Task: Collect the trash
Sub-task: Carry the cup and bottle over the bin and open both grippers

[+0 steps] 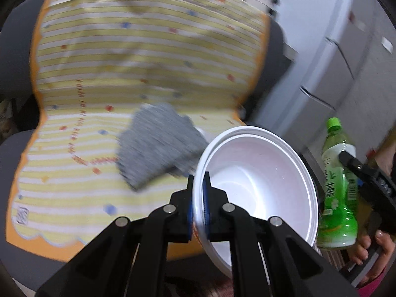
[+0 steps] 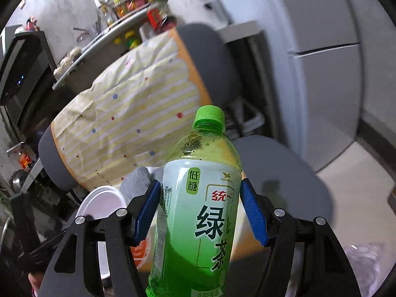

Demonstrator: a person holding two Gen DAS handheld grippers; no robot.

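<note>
Two pieces of trash are lifted for carrying: left gripper (image 1: 198, 198) fingers pinch the white bowl (image 1: 259, 173) rim, lower centre; right gripper (image 2: 199, 212) fingers clamp the green tea bottle (image 2: 198, 210), centre frame, above the cloth-covered surface (image 1: 123, 61).

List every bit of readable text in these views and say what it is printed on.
"低糖": green badge on the green tea bottle label.
"统一": red, same label.
"绿茶": large dark characters, same label.
Logo text, nutrition panel, barcode: too small.
Red print and stamp on the striped cloth: blurred.
</note>
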